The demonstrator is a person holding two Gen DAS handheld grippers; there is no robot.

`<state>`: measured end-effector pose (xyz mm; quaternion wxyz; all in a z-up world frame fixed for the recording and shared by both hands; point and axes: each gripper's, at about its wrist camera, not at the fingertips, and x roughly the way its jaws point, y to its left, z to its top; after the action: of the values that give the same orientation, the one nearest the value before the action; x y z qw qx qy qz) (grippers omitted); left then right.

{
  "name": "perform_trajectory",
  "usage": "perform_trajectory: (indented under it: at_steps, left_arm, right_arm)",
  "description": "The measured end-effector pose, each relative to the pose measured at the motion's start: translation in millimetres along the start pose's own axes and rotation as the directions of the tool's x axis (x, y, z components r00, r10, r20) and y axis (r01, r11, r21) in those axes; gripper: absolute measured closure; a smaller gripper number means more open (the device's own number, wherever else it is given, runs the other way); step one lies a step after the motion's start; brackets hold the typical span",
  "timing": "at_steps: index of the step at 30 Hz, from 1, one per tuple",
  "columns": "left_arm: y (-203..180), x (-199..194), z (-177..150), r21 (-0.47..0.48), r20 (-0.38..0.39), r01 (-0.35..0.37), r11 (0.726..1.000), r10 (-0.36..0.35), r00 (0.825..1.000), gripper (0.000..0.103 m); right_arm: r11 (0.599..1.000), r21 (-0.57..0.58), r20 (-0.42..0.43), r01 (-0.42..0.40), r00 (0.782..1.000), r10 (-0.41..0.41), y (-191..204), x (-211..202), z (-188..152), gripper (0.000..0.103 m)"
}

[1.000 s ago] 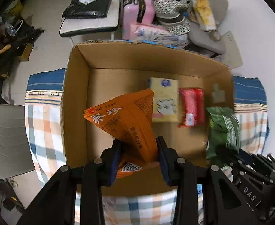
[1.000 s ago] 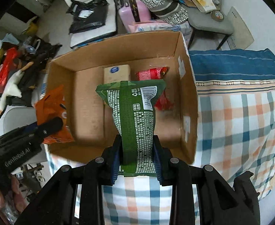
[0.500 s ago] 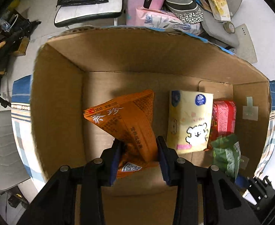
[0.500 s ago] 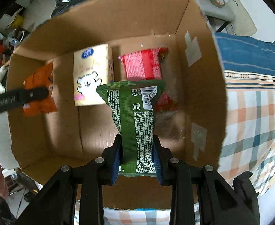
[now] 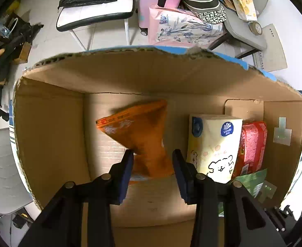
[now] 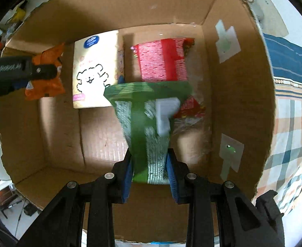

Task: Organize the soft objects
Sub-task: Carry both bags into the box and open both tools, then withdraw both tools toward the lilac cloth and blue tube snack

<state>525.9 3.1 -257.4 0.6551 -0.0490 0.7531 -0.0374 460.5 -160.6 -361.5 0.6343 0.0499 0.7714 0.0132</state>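
Observation:
Both grippers are inside an open cardboard box (image 5: 47,135) (image 6: 233,78). My left gripper (image 5: 152,160) has its jaws spread wider than the orange snack bag (image 5: 142,135), which is blurred and slipping down between them; it also shows in the right wrist view (image 6: 47,82). My right gripper (image 6: 149,160) stands with its jaws apart beside the blurred green snack bag (image 6: 148,119), whose corner shows in the left wrist view (image 5: 252,183). A yellow tissue pack (image 5: 212,148) (image 6: 95,72) and a red pack (image 5: 252,144) (image 6: 163,59) lie on the box floor.
The box sits on a plaid blanket (image 6: 291,123). Behind it on the floor are a pink suitcase (image 5: 161,2), a floral bag (image 5: 183,28), a grey chair with clutter (image 5: 245,20) and a white bench with a black bag (image 5: 95,6).
Both grippers moved down into the box. The left jaws opened and the orange bag drops free. The right jaws widened and the green bag blurs as it slips.

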Motion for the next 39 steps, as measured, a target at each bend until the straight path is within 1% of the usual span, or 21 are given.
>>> perform_trajectory:
  at_steps: [2,3,4,6,8,10,11,12,13,14,15,16,17,18,19,23,25,27,31,34,39]
  left_arm:
    - [0.1,-2.1,2.3,-0.003,0.004,0.001,1.0,-0.001,1.0,0.066]
    - [0.5,-3.6,2.7,-0.007,0.007,0.0,1.0,0.0,1.0,0.066]
    - [0.9,-6.0,2.6,-0.009,0.012,0.003,1.0,-0.003,1.0,0.066]
    - [1.0,-10.9,1.4,-0.012,0.023,0.003,1.0,-0.003,1.0,0.064]
    - [2.0,-18.8,-1.6,-0.016,0.04,0.004,1.0,-0.004,0.999,0.06]
    - [2.0,-28.0,-5.1,-0.02,0.063,0.007,1.0,-0.005,0.998,0.06]
    - [1.7,-32.4,-7.7,-0.016,0.073,0.007,1.0,-0.006,0.997,0.059]
    - [1.5,-37.6,-11.2,-0.013,0.085,0.006,1.0,-0.004,0.996,0.057]
    - [1.2,-44.0,-16.7,-0.01,0.105,0.003,1.0,-0.002,0.994,0.051]
    - [0.3,-49.0,-22.4,-0.002,0.121,0.003,1.0,-0.002,0.993,0.046]
    - [-0.7,-53.2,-29.2,0.006,0.136,0.0,1.0,-0.001,0.991,0.044]
    - [-1.1,-55.2,-33.0,0.011,0.143,0.001,1.0,-0.002,0.99,0.037]
    - [-0.4,-57.6,-39.9,0.012,0.149,0.005,1.0,-0.007,0.989,0.027]
    - [-0.2,-60.0,-47.7,0.015,0.156,0.007,1.0,-0.009,0.988,0.021]
    - [-0.7,-61.8,-54.2,0.023,0.162,0.007,1.0,-0.01,0.987,0.013]
    - [-2.7,-72.2,-82.7,0.021,0.205,0.0,1.0,-0.004,0.979,0.009]
    - [-2.9,-79.1,-98.1,0.018,0.229,0.002,1.0,-0.006,0.973,0.005]
    - [-5.1,-86.0,-110.5,0.017,0.254,-0.003,1.0,-0.001,0.967,0.004]
    - [-7.1,-106.7,-139.3,0.01,0.321,-0.026,1.0,0.021,0.947,0.004]
    - [-5.9,-119.9,-159.3,-0.006,0.359,-0.025,1.0,0.025,0.933,0.004]
    - [-4.9,-143.5,-190.4,-0.024,0.43,-0.056,0.998,0.061,0.901,0.004]
  right_arm:
    - [1.0,-0.003,-0.029,-0.018,0.999,0.018,5.4,1.9,1.7,0.067]
    - [1.0,-0.003,-0.031,-0.016,0.999,0.016,7.7,2.4,2.2,0.064]
    - [1.0,-0.006,-0.028,-0.011,1.0,0.011,8.7,1.5,2.8,0.061]
    - [1.0,-0.013,-0.016,-0.004,1.0,0.004,11.0,-1.0,3.1,0.059]
    - [1.0,-0.016,-0.013,0.0,1.0,-0.001,12.0,-3.2,2.6,0.055]
    - [1.0,-0.014,-0.015,-0.002,1.0,0.002,10.2,-7.5,3.7,0.046]
    - [1.0,-0.017,-0.013,0.0,1.0,0.0,9.7,-9.1,2.9,0.044]
    - [1.0,-0.021,-0.009,0.0,1.0,0.0,9.9,-11.3,1.8,0.038]
    - [1.0,-0.024,-0.004,-0.002,1.0,0.002,7.7,-14.2,-1.1,0.029]
    - [1.0,-0.027,0.002,-0.002,1.0,0.002,7.3,-16.9,-3.1,0.024]
    - [1.0,-0.03,0.007,-0.002,1.0,0.002,5.4,-22.6,-2.2,0.016]
    - [1.0,-0.031,0.014,-0.005,1.0,0.006,4.4,-27.2,-2.8,0.013]
    - [0.999,-0.031,0.021,-0.007,1.0,0.007,4.5,-30.2,-4.8,0.012]
    - [0.999,-0.034,0.025,-0.002,1.0,0.003,5.4,-33.4,-6.3,0.008]
    - [0.999,-0.034,0.029,-0.001,1.0,0.002,4.9,-37.6,-8.8,0.003]
    - [1.0,-0.025,0.057,-0.001,0.998,0.003,-0.2,-51.0,-22.3,0.002]
    - [0.999,-0.032,0.075,0.007,0.997,-0.005,-1.0,-56.8,-29.1,0.002]
    - [0.999,-0.037,0.102,0.021,0.995,-0.017,-0.7,-62.3,-37.8,0.002]
    - [0.998,-0.047,0.152,0.031,0.988,-0.024,-1.9,-77.5,-53.8,0.002]
    - [0.998,-0.053,0.193,0.042,0.981,-0.031,-0.4,-91.8,-68.4,0.002]
    - [0.997,-0.044,0.279,0.062,0.959,-0.048,1.8,-113.4,-96.7,0.002]
